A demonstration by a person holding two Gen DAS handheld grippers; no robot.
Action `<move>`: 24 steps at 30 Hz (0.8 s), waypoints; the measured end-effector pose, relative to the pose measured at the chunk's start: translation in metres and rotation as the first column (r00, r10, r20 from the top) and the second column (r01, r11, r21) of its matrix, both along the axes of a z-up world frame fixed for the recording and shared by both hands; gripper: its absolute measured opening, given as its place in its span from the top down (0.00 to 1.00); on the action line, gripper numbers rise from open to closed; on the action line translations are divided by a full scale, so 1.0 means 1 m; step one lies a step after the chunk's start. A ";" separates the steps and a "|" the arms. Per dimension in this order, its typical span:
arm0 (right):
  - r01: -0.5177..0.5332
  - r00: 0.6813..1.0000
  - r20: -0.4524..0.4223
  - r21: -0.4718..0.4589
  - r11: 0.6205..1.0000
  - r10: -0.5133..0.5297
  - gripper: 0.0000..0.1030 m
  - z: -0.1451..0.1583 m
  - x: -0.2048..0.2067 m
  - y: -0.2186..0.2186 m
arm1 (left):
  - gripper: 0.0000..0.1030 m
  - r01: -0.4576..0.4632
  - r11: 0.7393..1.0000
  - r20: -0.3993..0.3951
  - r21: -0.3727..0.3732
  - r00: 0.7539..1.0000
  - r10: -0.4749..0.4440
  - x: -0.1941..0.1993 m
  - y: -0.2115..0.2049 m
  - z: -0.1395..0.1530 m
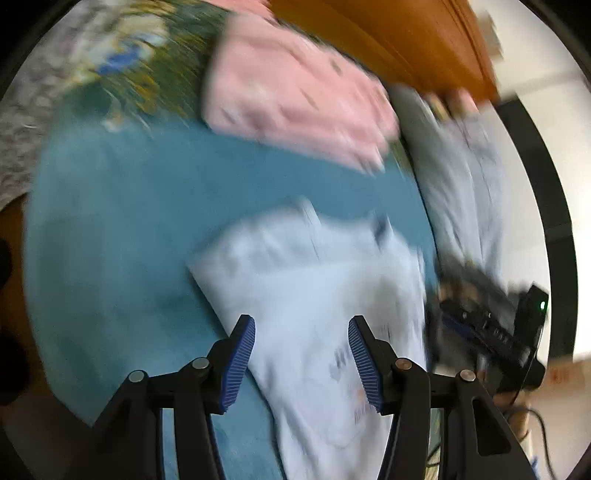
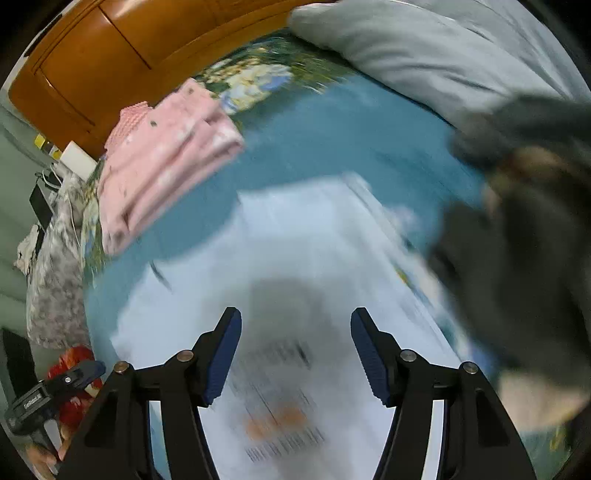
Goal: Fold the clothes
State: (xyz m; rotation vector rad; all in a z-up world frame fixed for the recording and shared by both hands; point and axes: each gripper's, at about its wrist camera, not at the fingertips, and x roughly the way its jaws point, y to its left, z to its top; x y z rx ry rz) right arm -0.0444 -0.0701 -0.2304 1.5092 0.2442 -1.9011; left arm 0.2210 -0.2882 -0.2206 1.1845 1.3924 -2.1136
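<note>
The white shirt (image 1: 314, 291) lies spread on the blue bed cover (image 1: 122, 221), with its printed side up and one part near the collar already turned over (the blur makes the exact edges hard to read); further up the bed a folded pink garment (image 1: 295, 99) rests near the wooden headboard (image 1: 388, 33), well apart from the shirt. The left gripper (image 1: 301, 363) is over the lower part of the shirt with its blue pads (image 1: 240, 363) wide apart and nothing between them; the right gripper (image 2: 295, 354) is over the printed area of the same shirt, its jaws also spread and empty. Both views are smeared, so the tools seem to be in motion. The step in hand looks like choosing the next edge to fold; to do it well, each gripper should go down to a side edge or a corner, not the middle of the cloth, and take only the top layer; both should then lift together and carry the edge across evenly, so the shirt does not wrinkle or slide on the cover. The grey pillow (image 2: 406, 48) at the far side stays out of the way.
</note>
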 end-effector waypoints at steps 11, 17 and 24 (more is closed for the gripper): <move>0.240 0.970 -0.008 0.178 0.954 -0.242 0.39 -0.017 0.045 0.218 | 0.45 0.212 0.971 0.333 0.107 0.913 -0.236 0.014 0.120 -0.026; 0.342 0.937 0.016 0.162 0.925 -0.350 0.39 -0.029 0.042 0.273 | 0.45 0.167 0.947 0.438 0.275 0.855 -0.277 0.013 0.164 -0.054; 0.298 0.953 -0.002 0.188 0.936 -0.303 0.39 -0.040 0.022 0.277 | 0.42 0.202 0.950 0.510 0.237 0.807 -0.299 0.002 0.198 -0.056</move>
